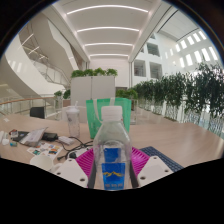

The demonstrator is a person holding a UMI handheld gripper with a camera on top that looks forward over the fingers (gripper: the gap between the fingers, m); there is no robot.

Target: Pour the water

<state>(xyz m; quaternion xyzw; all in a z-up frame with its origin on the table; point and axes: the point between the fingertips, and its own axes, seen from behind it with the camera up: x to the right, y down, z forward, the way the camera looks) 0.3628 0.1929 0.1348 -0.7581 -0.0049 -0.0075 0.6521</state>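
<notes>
One clear water bottle (112, 145) sits between my gripper (112, 170) fingers, pads pinching its lower body over the table (160, 135) | handling: I judge it light, thin-walled, slippery, easily crushed; hold mid-body at blue label | writing: none I can read | cup (72, 122) beyond-left of bottle

One clear water bottle (112, 150) with blue label. One white cup (72, 121) on the counter (170, 135). One green chair (109, 113) at the counter's far edge. Two white planters (94, 86) beyond.
</notes>
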